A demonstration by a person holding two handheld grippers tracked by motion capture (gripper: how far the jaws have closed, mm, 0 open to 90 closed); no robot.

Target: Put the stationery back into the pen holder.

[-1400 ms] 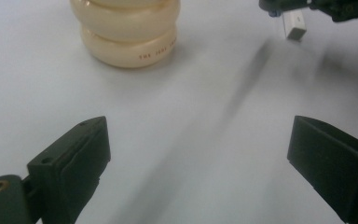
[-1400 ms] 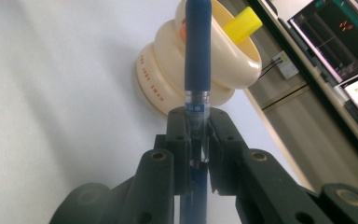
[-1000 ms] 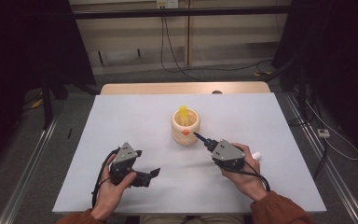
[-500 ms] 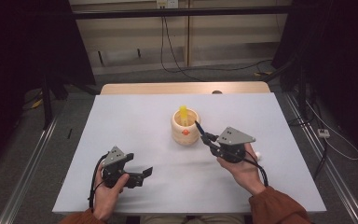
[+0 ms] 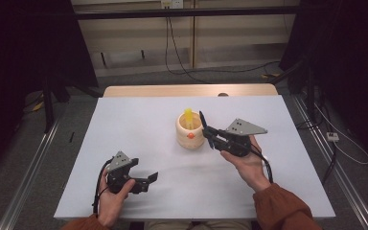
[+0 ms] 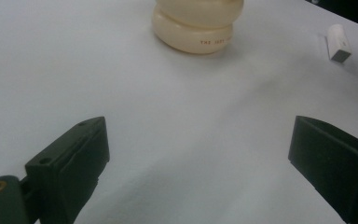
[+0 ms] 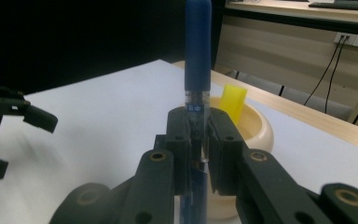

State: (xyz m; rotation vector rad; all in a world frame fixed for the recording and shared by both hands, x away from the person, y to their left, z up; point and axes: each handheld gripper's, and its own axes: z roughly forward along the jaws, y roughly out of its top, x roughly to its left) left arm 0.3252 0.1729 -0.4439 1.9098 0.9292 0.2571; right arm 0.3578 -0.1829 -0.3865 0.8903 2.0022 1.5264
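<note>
A white table [image 5: 124, 129] with a wooden far edge stands on grey floor [image 5: 24, 158]; behind it, beige wall panels [image 5: 139, 43] carry black cables [image 5: 177, 52].

- Cup [image 6: 196, 25]: top cut off by the left gripper view's upper edge; red print on its base too small to read.
- Pen [image 7: 197, 70]: lower end hidden behind the right gripper [image 7: 198, 135], label blurred.
- Yellow piece [image 7: 233, 103]: bottom hidden inside cup.

The cream, rounded pot [image 6: 196, 28] looked smooth with a soft sheen, like glazed ceramic or plastic. The white counter [image 5: 139, 129] was matt and even. The dark blue pen [image 7: 198, 46] had a satin plastic cap above a clear, glossy barrel. The black right gripper [image 7: 198, 135] appeared matt plastic.
</note>
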